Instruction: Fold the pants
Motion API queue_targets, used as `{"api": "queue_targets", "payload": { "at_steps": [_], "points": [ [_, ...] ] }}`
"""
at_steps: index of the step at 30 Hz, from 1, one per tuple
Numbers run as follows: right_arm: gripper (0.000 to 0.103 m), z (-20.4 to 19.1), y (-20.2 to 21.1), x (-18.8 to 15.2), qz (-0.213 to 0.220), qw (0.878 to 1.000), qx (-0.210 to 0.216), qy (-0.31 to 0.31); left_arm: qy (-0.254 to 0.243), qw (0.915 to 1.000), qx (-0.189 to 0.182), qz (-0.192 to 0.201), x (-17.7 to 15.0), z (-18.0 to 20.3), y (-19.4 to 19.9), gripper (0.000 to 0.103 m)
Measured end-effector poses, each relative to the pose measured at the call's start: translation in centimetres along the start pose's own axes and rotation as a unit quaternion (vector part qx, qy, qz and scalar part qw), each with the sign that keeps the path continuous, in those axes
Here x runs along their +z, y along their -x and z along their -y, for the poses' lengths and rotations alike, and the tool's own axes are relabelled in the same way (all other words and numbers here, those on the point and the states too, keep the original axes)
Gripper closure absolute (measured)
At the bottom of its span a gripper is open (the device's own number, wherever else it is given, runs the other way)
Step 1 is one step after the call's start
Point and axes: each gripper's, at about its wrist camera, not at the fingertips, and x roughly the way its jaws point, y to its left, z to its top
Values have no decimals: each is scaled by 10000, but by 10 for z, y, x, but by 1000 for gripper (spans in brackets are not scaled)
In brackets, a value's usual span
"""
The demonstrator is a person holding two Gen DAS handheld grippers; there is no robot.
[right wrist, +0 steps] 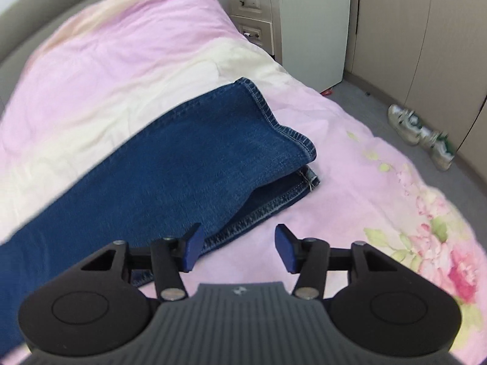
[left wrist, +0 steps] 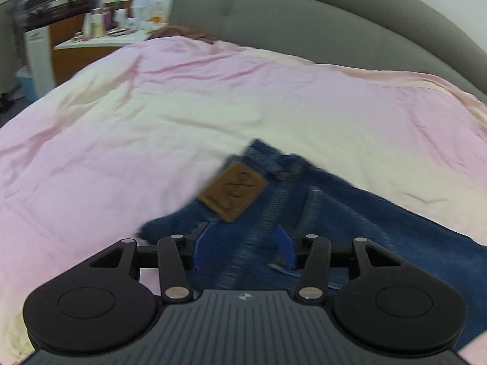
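Note:
Blue jeans [left wrist: 350, 213] lie flat on a pink and cream bed cover [left wrist: 152, 121]. The waistband end, with a brown leather patch [left wrist: 232, 192], shows in the left wrist view. My left gripper [left wrist: 243, 245] hovers just over that waistband, open, with denim below the gap but no fabric pinched. The right wrist view shows the leg end of the jeans [right wrist: 188, 164], the two legs stacked and the hems [right wrist: 292, 140] pointing right. My right gripper [right wrist: 239, 248] is open above the pink cover beside the lower hem, its left fingertip [right wrist: 192, 248] over the denim edge.
A grey padded headboard [left wrist: 304, 15] runs behind the bed. A cluttered bedside table [left wrist: 100, 39] and a dark suitcase [left wrist: 61, 0] stand at far left. In the right wrist view a white cabinet [right wrist: 307, 30] stands by the bed edge, and sneakers [right wrist: 423, 133] lie on the floor.

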Motion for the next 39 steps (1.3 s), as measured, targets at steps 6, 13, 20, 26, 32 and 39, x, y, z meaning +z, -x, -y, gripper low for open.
{"api": "queue_targets", "payload": {
  "at_steps": [6,13,20,26,32,39],
  "points": [
    [42,40,-9,14,-3,9977,381,-565,-1094,9887,-964,-338,4,111,-3,46],
    [43,94,-40,25,-54,9774,815,-1951,-2065,9614,-1640,-780,-24,232,-33,46],
    [52,118,-86,17,-69,9319,1433,-3332,-2461,9436,-1944,-1063,-53,316,-55,46],
    [100,128,-96,10,-131,9507,1408,-2761,-2846,9245,-2205,-1249,-73,362,-70,54],
    [88,134,-100,9,25,9460,1743,-2732,-3125,9032,-2659,-1261,-88,409,-74,54],
    [92,120,-101,0,506,9455,1548,-2819,-3711,8761,-2794,-1294,-119,456,-77,62]
  ]
}}
